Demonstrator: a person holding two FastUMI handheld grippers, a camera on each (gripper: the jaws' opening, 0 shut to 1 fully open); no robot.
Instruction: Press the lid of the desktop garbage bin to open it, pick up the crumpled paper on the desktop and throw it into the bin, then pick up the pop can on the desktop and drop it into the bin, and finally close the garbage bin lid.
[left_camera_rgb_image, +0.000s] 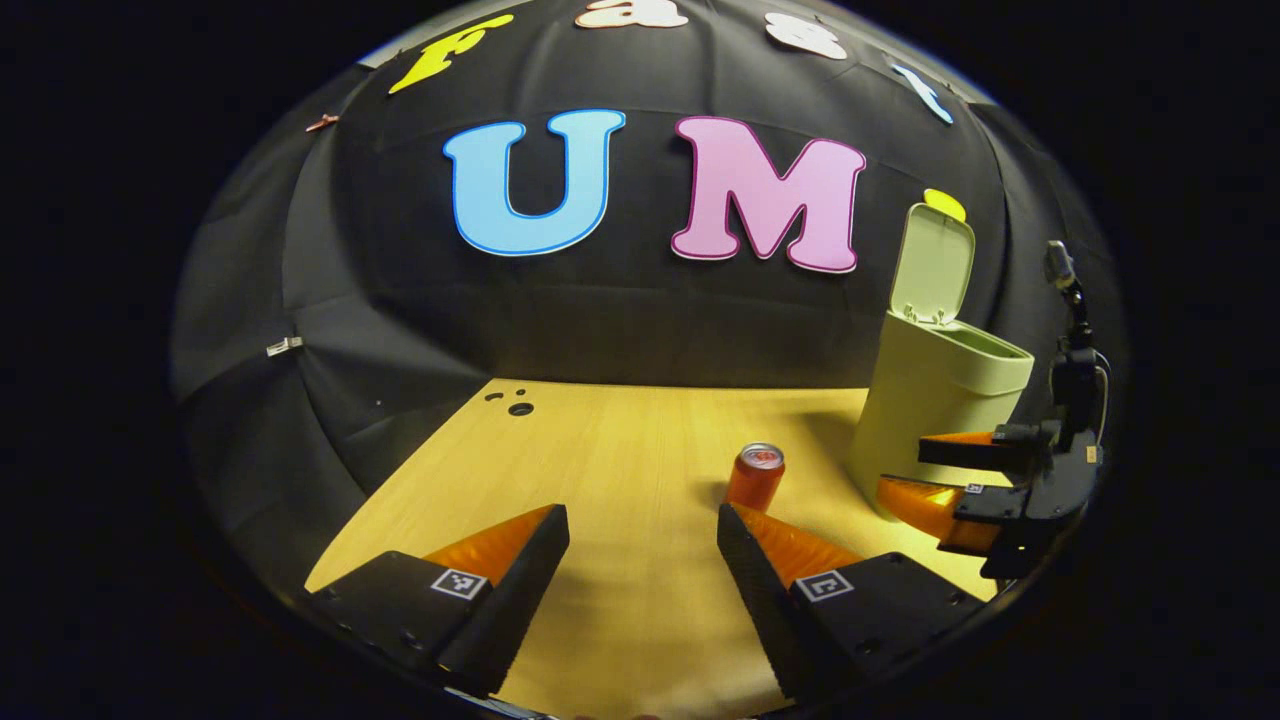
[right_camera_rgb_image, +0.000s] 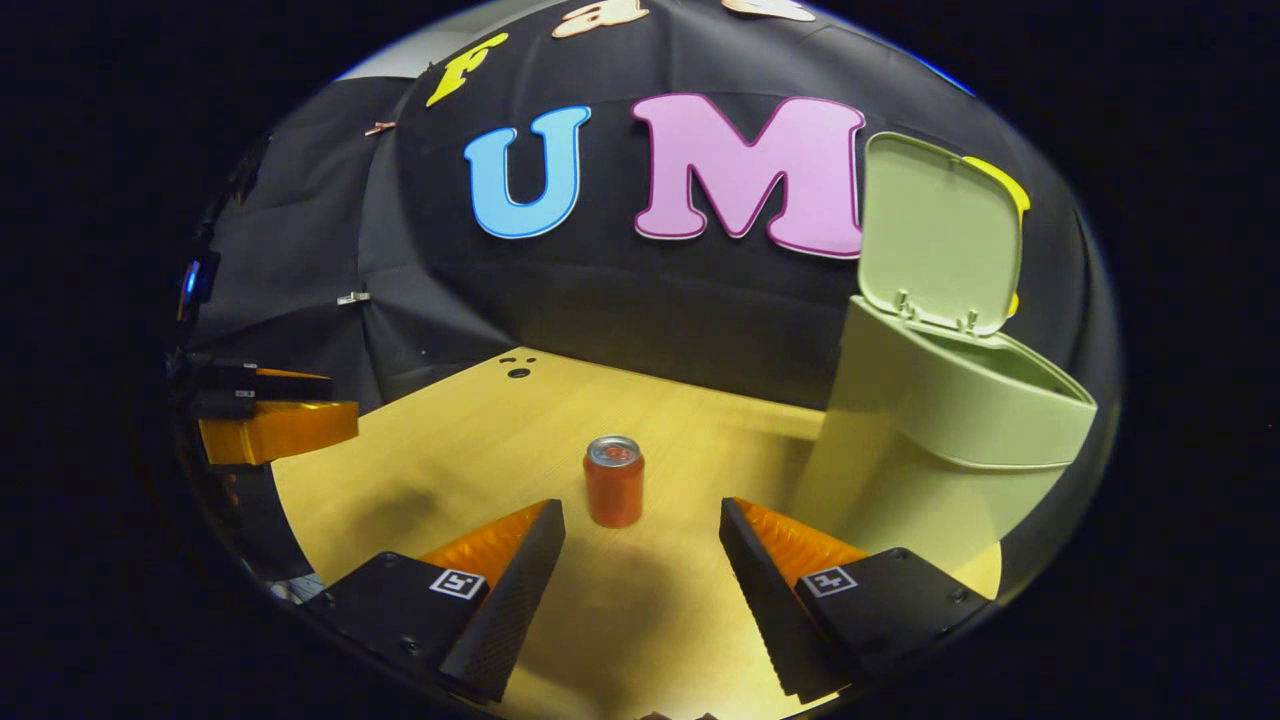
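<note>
Inside, the bin (right_camera_rgb_image: 930, 440) is hidden behind its rim — lid (right_camera_rgb_image: 935, 235) up. Both grippers — left (left_camera_rgb_image: 642, 525), right (right_camera_rgb_image: 642, 520) — spread, empty; can (right_camera_rgb_image: 614, 481) upright on table (right_camera_rgb_image: 480, 440), ahead of right.

Your left gripper view rides low over the table (left_camera_rgb_image: 620, 450), facing the back wall; can (left_camera_rgb_image: 755, 477) just ahead, right of centre; bin (left_camera_rgb_image: 925, 400) farther off at right, with the right gripper (left_camera_rgb_image: 925, 475) before it at the right edge. Your right gripper view also sits low, facing the same wall; can (right_camera_rgb_image: 613, 480) close, near centre; bin (right_camera_rgb_image: 940, 430) near and large at right; left gripper (right_camera_rgb_image: 335, 400) at its left edge. Both views share table, can, bin.
</note>
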